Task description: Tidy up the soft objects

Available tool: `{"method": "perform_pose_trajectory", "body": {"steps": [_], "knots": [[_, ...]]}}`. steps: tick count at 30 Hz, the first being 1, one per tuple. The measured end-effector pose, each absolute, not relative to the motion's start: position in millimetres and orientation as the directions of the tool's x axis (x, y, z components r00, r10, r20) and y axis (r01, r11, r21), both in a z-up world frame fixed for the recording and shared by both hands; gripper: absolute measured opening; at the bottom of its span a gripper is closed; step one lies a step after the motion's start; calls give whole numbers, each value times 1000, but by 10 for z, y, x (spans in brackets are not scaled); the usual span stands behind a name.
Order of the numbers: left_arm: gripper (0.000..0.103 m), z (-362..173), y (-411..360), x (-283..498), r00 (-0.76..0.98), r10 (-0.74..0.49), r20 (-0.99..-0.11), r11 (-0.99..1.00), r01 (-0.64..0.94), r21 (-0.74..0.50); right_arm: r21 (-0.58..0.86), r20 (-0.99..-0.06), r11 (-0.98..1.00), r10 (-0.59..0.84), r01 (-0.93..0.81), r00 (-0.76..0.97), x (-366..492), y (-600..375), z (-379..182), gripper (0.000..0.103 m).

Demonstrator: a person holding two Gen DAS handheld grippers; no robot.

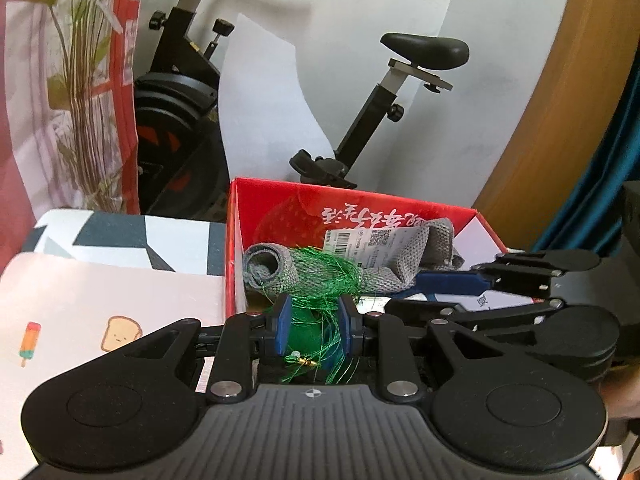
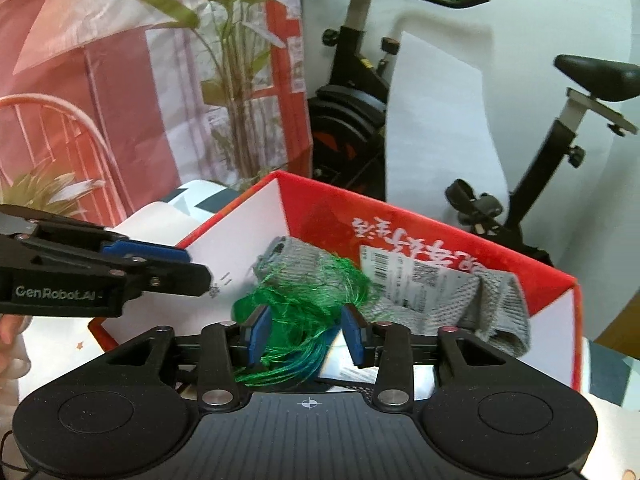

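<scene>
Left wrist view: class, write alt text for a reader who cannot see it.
The left tongs grip a green tassel at the near edge of a red box. A rolled grey knit cloth with a paper label lies inside; the right tongs reach in from the right.

The right gripper (image 2: pixel 307 336) is hanging over the red box (image 2: pixel 440 236), its blue pads (image 2: pixel 258 332) standing apart with green tinsel strands (image 2: pixel 296 312) lying loosely between them. A grey knitted cloth (image 2: pixel 492 308) bearing a paper label (image 2: pixel 408 280) is resting inside the box. The left gripper (image 2: pixel 176 264) is reaching in from the left edge.
</scene>
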State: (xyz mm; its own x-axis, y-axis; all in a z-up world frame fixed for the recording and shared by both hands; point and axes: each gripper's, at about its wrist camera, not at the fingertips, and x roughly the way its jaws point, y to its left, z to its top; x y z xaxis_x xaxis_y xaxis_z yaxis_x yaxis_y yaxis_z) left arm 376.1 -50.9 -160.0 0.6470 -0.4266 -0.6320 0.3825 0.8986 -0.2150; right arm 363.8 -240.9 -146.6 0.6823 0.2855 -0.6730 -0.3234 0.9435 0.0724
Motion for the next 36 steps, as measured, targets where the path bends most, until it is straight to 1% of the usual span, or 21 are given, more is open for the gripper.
{"method": "perform_pose_trajectory", "body": {"steps": [1, 2, 4, 5, 7, 8, 10, 11, 13, 14, 16, 17, 19, 21, 30, 36], "knots": [[26, -1589, -515, 3743, 652, -421, -631, 900, 384, -203, 68, -669, 949, 272, -307, 692, 3614, -2432, -1454, 45], [26, -1581, -517, 3727, 657, -414, -630, 903, 385, -192, 68, -664, 956, 257, -286, 702, 3588, -2464, -1442, 48], [28, -1557, -514, 3689, 668, -400, -628, 908, 382, -171, 73, -658, 966, 234, -249, 715, 3539, -2532, -1426, 58], [28, -1544, -510, 3670, 675, -392, -625, 911, 379, -163, 75, -655, 971, 221, -228, 723, 3508, -2569, -1415, 60], [29, -1527, -503, 3641, 684, -381, -623, 916, 370, -154, 82, -650, 978, 199, -193, 734, 3441, -2643, -1403, 69], [31, -1517, -498, 3623, 687, -374, -623, 919, 364, -150, 87, -647, 981, 189, -175, 738, 3403, -2684, -1394, 71], [38, -1495, -490, 3590, 693, -366, -621, 922, 360, -142, 98, -641, 984, 176, -147, 747, 3317, -2763, -1378, 79], [39, -1482, -488, 3569, 698, -361, -618, 924, 359, -134, 100, -639, 986, 168, -136, 750, 3288, -2789, -1372, 83], [48, -1446, -485, 3512, 714, -346, -609, 929, 352, -116, 104, -635, 988, 156, -116, 757, 3213, -2838, -1353, 93], [51, -1431, -482, 3485, 721, -340, -604, 931, 347, -111, 106, -632, 989, 150, -107, 760, 3172, -2858, -1343, 95], [66, -1388, -468, 3421, 735, -329, -593, 936, 337, -102, 111, -628, 989, 143, -94, 765, 3095, -2883, -1313, 101], [70, -1367, -459, 3387, 743, -323, -587, 939, 332, -96, 115, -624, 989, 142, -90, 768, 3053, -2890, -1293, 103], [89, -1321, -435, 3312, 757, -308, -577, 943, 321, -82, 121, -616, 989, 140, -83, 775, 2976, -2902, -1255, 102], [96, -1276, -399, 3243, 767, -294, -570, 948, 312, -69, 125, -609, 989, 136, -76, 781, 2906, -2897, -1220, 103], [101, -1082, 23, 2972, 807, -189, -559, 976, 217, -16, 123, -587, 989, 140, -82, 797, 2560, -2790, -1123, 103], [102, -1008, 354, 2768, 815, -125, -565, 986, 167, 23, 127, -593, 989, 135, -73, 794, 2337, -2744, -1122, 103]]}}
